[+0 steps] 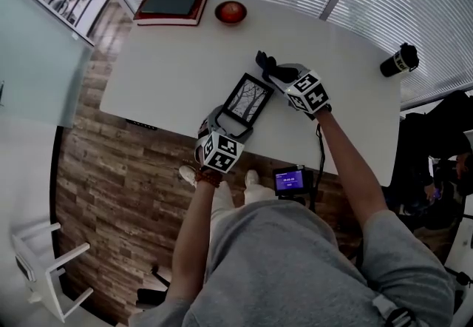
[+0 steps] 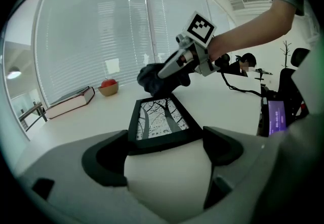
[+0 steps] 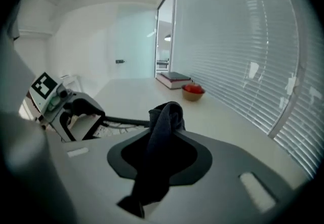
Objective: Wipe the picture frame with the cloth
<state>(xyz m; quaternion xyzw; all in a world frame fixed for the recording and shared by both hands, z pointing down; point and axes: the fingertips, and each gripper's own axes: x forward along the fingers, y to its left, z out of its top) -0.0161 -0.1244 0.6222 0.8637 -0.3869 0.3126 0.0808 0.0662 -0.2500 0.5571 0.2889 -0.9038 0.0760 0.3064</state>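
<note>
Cloth (image 3: 163,129) is pinched in my right gripper (image 3: 161,139), the jaws pressed together on a dark bunch that sticks out past the tips. My left gripper (image 2: 163,143) is clamped on the near edge of the frame (image 2: 161,120), which runs away from it across the white table (image 1: 170,74) with the glass facing up. I cannot tell whether the frame's far end rests on the table.

I judge the wiping to be at its start. Seen from the left gripper view, the cloth bunch hangs at the frame's far edge, touching it or nearly so, a little left of that edge's middle. In the head view the right gripper is far and to the right of the frame, the left one near, at the table's near edge.

The next move, as I see it, calls for drawing the cloth down over the glass toward my left jaws, pressing lightly so the frame does not twist in that grip.
</note>
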